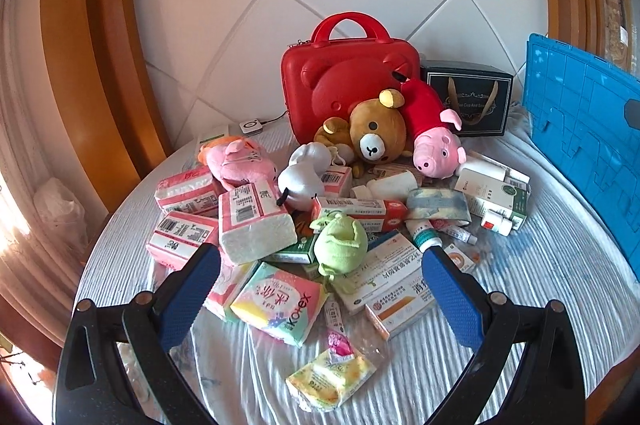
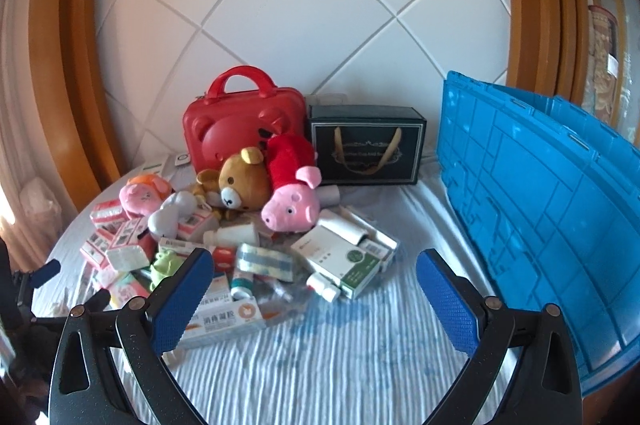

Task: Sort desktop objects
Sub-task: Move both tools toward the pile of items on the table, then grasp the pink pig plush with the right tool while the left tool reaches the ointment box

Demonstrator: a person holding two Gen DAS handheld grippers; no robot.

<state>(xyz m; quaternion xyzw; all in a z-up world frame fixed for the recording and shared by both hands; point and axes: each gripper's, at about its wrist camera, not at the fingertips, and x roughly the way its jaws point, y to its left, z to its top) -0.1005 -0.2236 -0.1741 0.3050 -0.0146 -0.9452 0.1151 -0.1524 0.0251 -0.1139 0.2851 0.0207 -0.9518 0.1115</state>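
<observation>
A pile of objects lies on a round table with a white striped cloth (image 1: 500, 305). It holds plush toys: a brown bear (image 1: 376, 131) (image 2: 244, 181), a pink pig in red (image 1: 434, 145) (image 2: 294, 197), a green frog (image 1: 340, 245) and a white plush (image 1: 304, 173). Around them lie tissue packs (image 1: 252, 221), a Kotex pack (image 1: 280, 301) and medicine boxes (image 1: 384, 277) (image 2: 340, 257). My left gripper (image 1: 320, 265) is open above the pile's near side. My right gripper (image 2: 316, 265) is open, empty, near the medicine boxes.
A red bear-faced case (image 1: 348, 73) (image 2: 240, 121) and a dark gift box (image 1: 468, 97) (image 2: 368, 149) stand at the back against the tiled wall. A blue plastic crate (image 1: 588, 129) (image 2: 540, 197) stands at the right. The left gripper shows at the right wrist view's left edge (image 2: 36, 289).
</observation>
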